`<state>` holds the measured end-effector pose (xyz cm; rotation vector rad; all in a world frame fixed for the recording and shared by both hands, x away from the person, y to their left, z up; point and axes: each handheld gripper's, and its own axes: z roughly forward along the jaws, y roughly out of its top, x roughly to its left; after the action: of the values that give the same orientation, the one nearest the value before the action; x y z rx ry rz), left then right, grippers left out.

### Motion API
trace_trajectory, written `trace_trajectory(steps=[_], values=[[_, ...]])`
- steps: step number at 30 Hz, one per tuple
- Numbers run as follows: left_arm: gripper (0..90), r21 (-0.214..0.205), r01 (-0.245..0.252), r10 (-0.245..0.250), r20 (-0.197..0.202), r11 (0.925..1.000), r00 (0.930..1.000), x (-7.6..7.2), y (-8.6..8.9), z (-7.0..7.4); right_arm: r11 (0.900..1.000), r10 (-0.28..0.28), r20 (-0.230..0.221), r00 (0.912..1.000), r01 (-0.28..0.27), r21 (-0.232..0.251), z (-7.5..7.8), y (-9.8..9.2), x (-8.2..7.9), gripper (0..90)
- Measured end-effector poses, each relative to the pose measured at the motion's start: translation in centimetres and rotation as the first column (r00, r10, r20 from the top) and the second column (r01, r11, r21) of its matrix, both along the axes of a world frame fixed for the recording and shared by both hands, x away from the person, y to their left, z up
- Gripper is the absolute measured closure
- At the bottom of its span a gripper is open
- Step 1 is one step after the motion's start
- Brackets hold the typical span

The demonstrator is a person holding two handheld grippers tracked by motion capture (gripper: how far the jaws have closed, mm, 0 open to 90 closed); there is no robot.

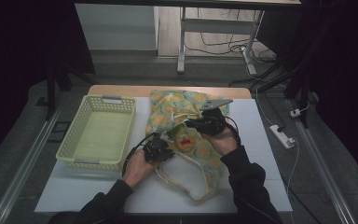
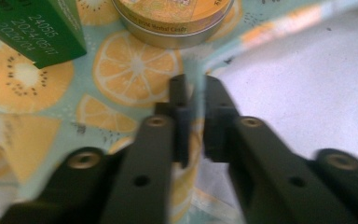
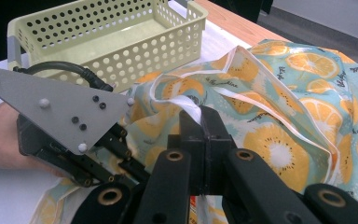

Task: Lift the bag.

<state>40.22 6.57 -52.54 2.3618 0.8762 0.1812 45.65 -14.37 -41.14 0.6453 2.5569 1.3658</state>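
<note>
A cloth bag [image 1: 177, 105] printed with orange slices lies spread across the white table. A green box [image 2: 37, 28] and a round metal tin [image 2: 172, 21] rest on it, near the middle [image 1: 185, 140]. My left gripper [image 2: 193, 93] is shut on the bag's near edge, where the cloth meets the bare table. From the high view it sits at the bag's left side [image 1: 161, 148]. My right gripper [image 3: 200, 114] is shut on a white strip of the bag's rim and holds it raised, above the tin [image 1: 200, 123]. The left gripper's grey plate [image 3: 60, 112] is close by on its left.
A pale yellow perforated basket [image 1: 74, 126] stands empty at the table's left, beside the bag. The bag's looped handles [image 1: 186, 186] trail toward the front edge. Bare white table [image 2: 298, 93] lies to the right of the left gripper. Beyond the table are a desk frame and floor cables.
</note>
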Motion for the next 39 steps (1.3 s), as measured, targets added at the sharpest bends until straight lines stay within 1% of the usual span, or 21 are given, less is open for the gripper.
trace_trajectory(steps=[1,2,4,6,8,11,14,19,26,29,37,39], values=[[87.6,0.019,0.014,-0.015,0.008,0.9997,0.9999,0.0,0.0,0.1,1.0000,-0.001,0.000,1.0000,0.001,0.000,0.0,0.0,0.0,89.3],[88.2,0.028,0.017,-0.017,0.018,0.9995,0.9997,-0.1,-0.1,0.1,1.0000,-0.001,-0.001,1.0000,0.001,-0.002,0.0,0.0,0.0,89.3],[88.7,0.031,0.004,-0.004,0.014,0.9995,0.9999,-0.1,-0.1,0.3,1.0000,-0.002,-0.001,1.0000,0.002,-0.001,0.0,-0.1,0.1,89.4],[88.8,0.012,-0.009,0.009,0.010,0.9999,0.9999,-0.2,-0.1,0.6,1.0000,-0.002,-0.002,1.0000,0.002,-0.001,0.0,-0.1,0.1,89.4],[88.9,-0.007,-0.011,0.011,0.009,0.9999,0.9999,-0.3,0.0,1.0,1.0000,-0.001,-0.001,1.0000,0.001,-0.001,0.0,-0.1,0.0,89.4],[88.9,-0.022,0.002,-0.001,0.015,0.9998,0.9999,-0.4,0.2,1.6,1.0000,0.001,0.000,1.0000,-0.001,-0.003,0.1,-0.1,0.0,89.4],[89.0,-0.042,-0.002,0.003,0.018,0.9991,0.9998,-0.6,0.1,2.1,1.0000,0.005,0.001,1.0000,-0.005,0.000,0.2,-0.1,-0.1,89.4],[89.1,-0.069,-0.012,0.013,0.009,0.9976,0.9999,-0.8,0.3,3.2,0.9999,0.012,0.005,0.9999,-0.013,0.001,0.4,0.0,-0.3,89.5],[89.1,-0.125,-0.025,0.023,-0.015,0.9918,0.9996,-1.0,0.6,5.0,0.9999,0.017,0.009,0.9998,-0.017,0.001,0.8,0.2,-0.4,89.5],[89.1,-0.138,-0.025,0.023,-0.014,0.9901,0.9996,-1.1,0.8,5.5,0.9998,0.019,0.007,0.9998,-0.019,0.004,1.0,0.2,-0.4,89.5],[89.1,-0.188,-0.028,0.023,-0.029,0.9818,0.9993,-0.9,1.8,7.0,0.9999,0.017,0.013,0.9998,-0.017,0.001,1.7,0.2,-0.4,89.5],[89.2,-0.190,-0.027,0.021,-0.032,0.9813,0.9993,-0.9,2.0,7.4,0.9998,0.018,0.017,0.9997,-0.018,-0.004,2.0,0.3,-0.3,89.5]])
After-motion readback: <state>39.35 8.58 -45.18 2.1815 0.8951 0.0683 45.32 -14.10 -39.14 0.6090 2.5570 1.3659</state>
